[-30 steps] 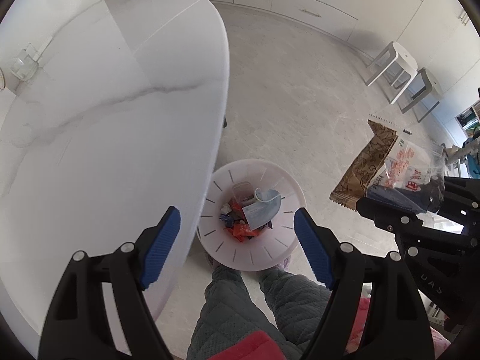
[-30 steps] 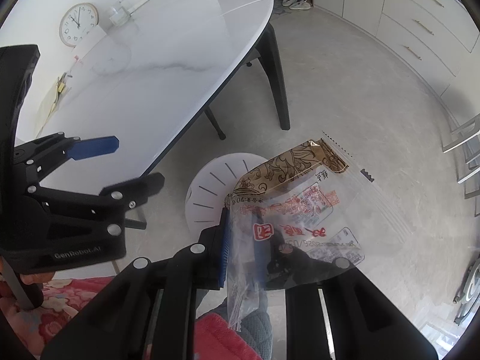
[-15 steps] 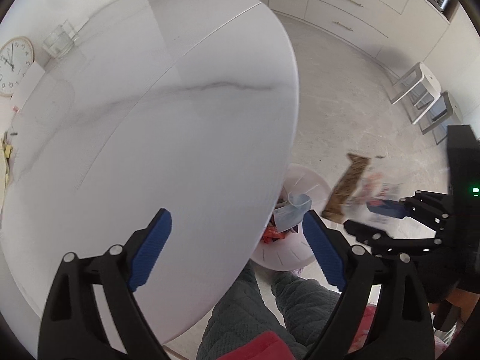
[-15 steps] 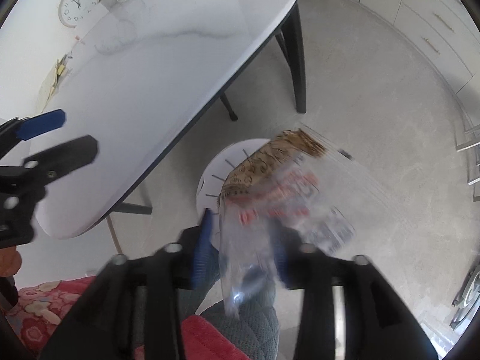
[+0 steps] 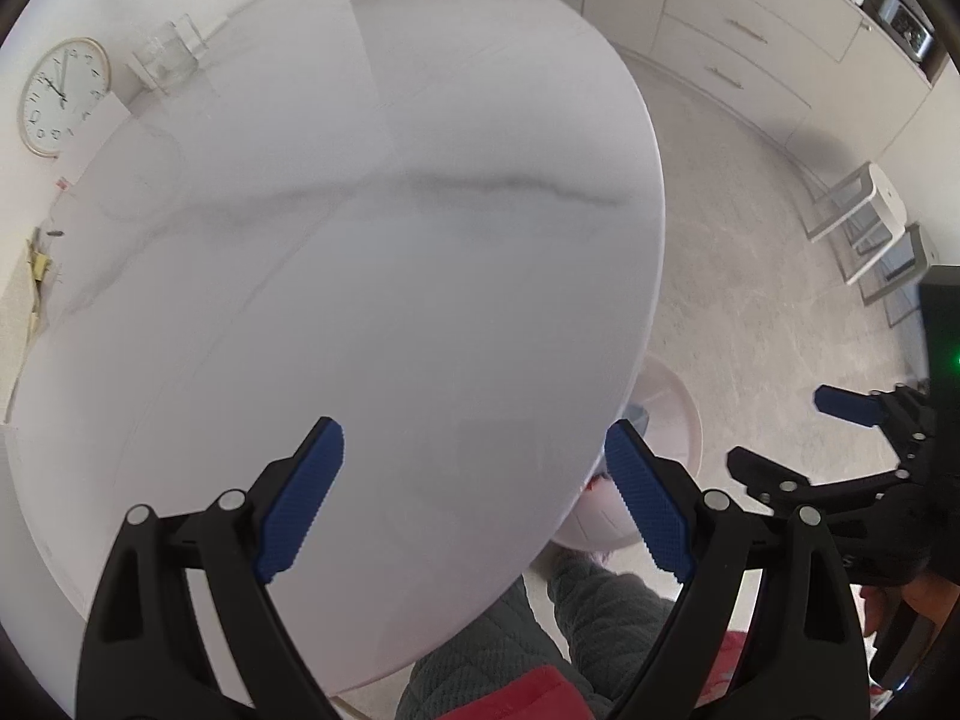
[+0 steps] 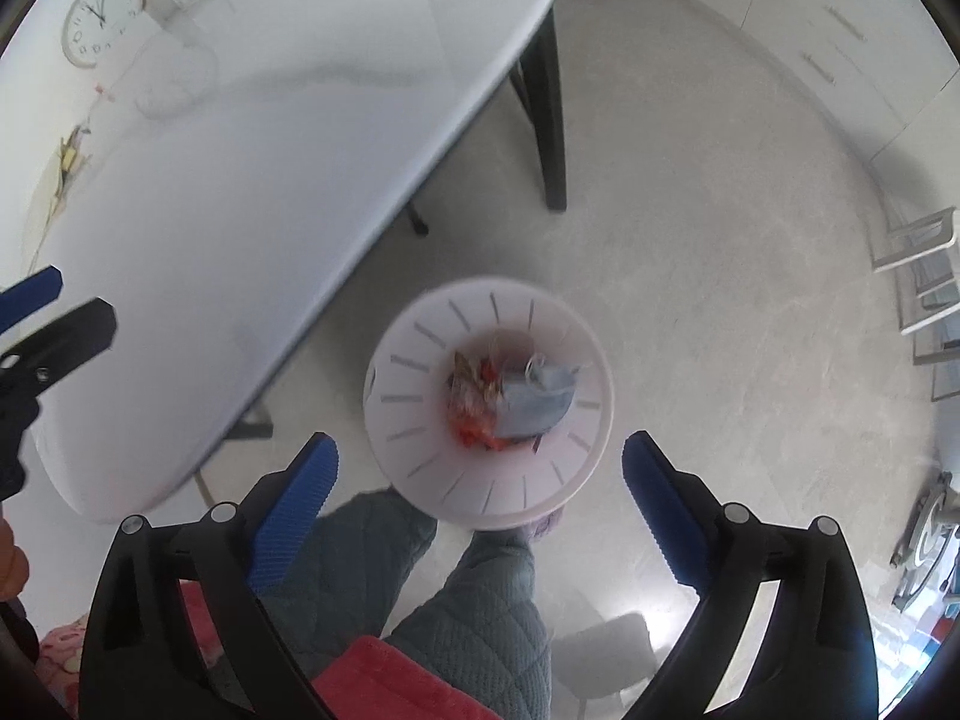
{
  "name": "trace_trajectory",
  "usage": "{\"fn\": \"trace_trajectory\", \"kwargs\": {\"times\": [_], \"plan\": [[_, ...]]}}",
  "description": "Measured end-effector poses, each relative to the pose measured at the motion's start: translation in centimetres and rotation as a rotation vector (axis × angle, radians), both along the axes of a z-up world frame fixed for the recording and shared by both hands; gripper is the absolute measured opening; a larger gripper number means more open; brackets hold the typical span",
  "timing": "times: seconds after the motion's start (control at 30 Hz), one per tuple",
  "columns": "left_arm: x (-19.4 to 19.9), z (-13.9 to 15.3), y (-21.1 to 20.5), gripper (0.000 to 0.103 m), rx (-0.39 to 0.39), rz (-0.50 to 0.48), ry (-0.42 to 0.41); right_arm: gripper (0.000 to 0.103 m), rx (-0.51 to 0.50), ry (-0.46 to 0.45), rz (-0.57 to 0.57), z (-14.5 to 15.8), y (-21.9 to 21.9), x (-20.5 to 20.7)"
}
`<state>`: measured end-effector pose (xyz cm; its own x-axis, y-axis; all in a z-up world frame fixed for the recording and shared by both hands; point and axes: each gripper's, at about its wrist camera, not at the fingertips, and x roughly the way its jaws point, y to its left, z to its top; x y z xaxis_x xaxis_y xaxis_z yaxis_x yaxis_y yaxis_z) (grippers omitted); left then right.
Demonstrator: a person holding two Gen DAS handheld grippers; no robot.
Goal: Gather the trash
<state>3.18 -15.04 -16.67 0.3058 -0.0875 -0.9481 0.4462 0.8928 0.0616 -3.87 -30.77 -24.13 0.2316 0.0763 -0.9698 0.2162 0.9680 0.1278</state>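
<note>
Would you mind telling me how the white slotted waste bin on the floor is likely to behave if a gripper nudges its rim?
The waste bin looks like thin plastic holding only wrappers, so probably light and apt to slide on the smooth floor. It seems narrower at the bottom, so a push high up may tip it.

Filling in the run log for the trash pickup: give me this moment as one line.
right claw: opening, nothing between pads, above bin | left claw: open, empty, above table | bin: wrappers, blue mask inside
</note>
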Motion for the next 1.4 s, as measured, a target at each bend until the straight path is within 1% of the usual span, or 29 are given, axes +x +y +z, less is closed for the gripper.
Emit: {"fn": "trace_trajectory", "kwargs": {"times": [0.1,0.13,0.17,0.2,0.27,0.3,0.37,0.4,0.5,0.57,0.7,0.77,0.83,1.07,1.4], "plan": [[0.3,3.4,0.1,0.086,-0.018,0.016,-0.091,0.1,-0.05,-0.129,0.005,5.4,0.2,0.5],[0.5,4.6,0.2,0.089,-0.028,0.022,-0.118,0.1,-0.063,-0.17,0.01,7.0,0.3,0.6],[0.5,5.5,0.3,0.09,-0.036,0.03,-0.141,0.1,-0.073,-0.199,0.014,8.3,0.4,0.8],[0.5,7.0,0.4,0.09,-0.05,0.044,-0.177,0.1,-0.092,-0.247,0.021,10.3,0.5,0.9],[0.7,9.0,0.8,0.09,-0.07,0.058,-0.218,0.1,-0.115,-0.307,0.031,13.0,0.7,1.4],[0.8,10.5,0.9,0.091,-0.08,0.063,-0.249,0.1,-0.126,-0.336,0.039,14.5,0.8,1.5],[0.8,12.5,0.9,0.095,-0.09,0.077,-0.3,0.1,-0.15,-0.416,0.053,17.9,0.9,1.9],[0.9,13.6,0.9,0.095,-0.094,0.087,-0.33,0.1,-0.159,-0.456,0.059,19.4,0.9,2.2],[0.8,17.6,1.7,0.095,-0.123,0.131,-0.427,0.101,-0.176,-0.552,0.082,23.0,1.1,2.4],[0.6,19.6,2.4,0.095,-0.14,0.156,-0.472,0.101,-0.185,-0.618,0.105,25.6,1.3,2.6],[0.6,22.9,3.7,0.095,-0.139,0.208,-0.57,0.101,-0.189,-0.703,0.139,28.7,1.7,2.7],[0.4,23.9,3.8,0.095,-0.132,0.231,-0.607,0.101,-0.184,-0.731,0.148,29.7,1.7,2.4],[0.2,24.4,4.2,0.095,-0.136,0.253,-0.618,0.101,-0.164,-0.753,0.163,30.4,2.0,2.2],[-0.5,23.5,4.4,0.095,-0.126,0.281,-0.59,0.101,-0.155,-0.744,0.202,30.1,2.8,2.1],[0.2,22.4,4.6,0.095,-0.123,0.287,-0.551,0.101,-0.156,-0.701,0.167,28.8,2.2,2.7]]}}
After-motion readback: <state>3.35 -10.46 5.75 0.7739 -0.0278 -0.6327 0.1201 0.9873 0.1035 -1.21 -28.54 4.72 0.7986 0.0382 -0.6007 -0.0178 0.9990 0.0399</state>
